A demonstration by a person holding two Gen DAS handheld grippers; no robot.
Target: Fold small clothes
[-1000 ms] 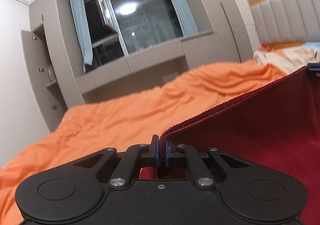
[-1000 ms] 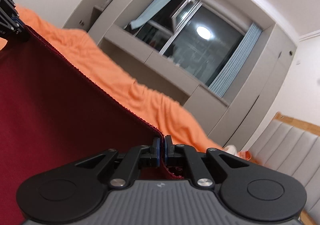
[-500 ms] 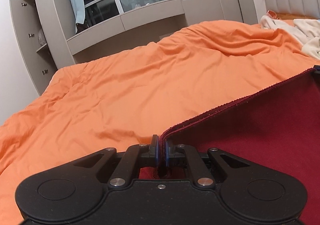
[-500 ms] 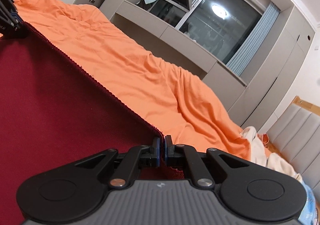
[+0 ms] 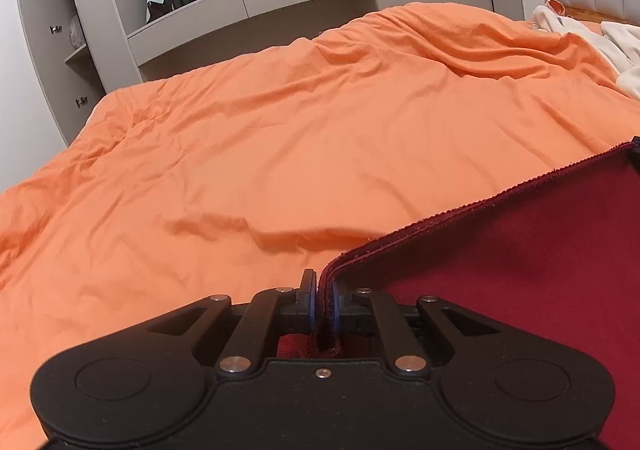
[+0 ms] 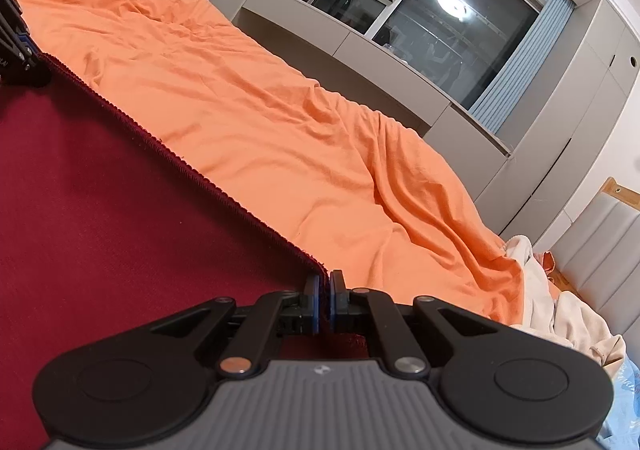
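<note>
Dark red knit garment (image 5: pixel 520 270): one piece, ribbed hem edge stretched taut in a straight line between two grippers, raised above the bed; the rest of the cloth falls away below the views.

Left gripper (image 5: pixel 321 304): jaws closed down to the thickness of the cloth, clamping one corner of the hem. Also seen at the far upper left of the right wrist view (image 6: pixel 18 49), at the other end of the taut edge.

Right gripper (image 6: pixel 324 304): jaws likewise pinched together on the opposite corner of the hem, red fabric bunched between the blue pads (image 6: pixel 315 306).

Orange bedspread (image 5: pixel 280 137): wrinkled, covering the bed beneath and beyond the garment.

Cream clothes (image 6: pixel 560 298): heaped loosely near the padded grey headboard (image 6: pixel 600 250), well apart from the garment.

Grey built-in cabinets (image 5: pixel 312 1): beyond the bed, framing a dark window (image 6: pixel 452 21) with pale blue curtains (image 6: pixel 520 61).
</note>
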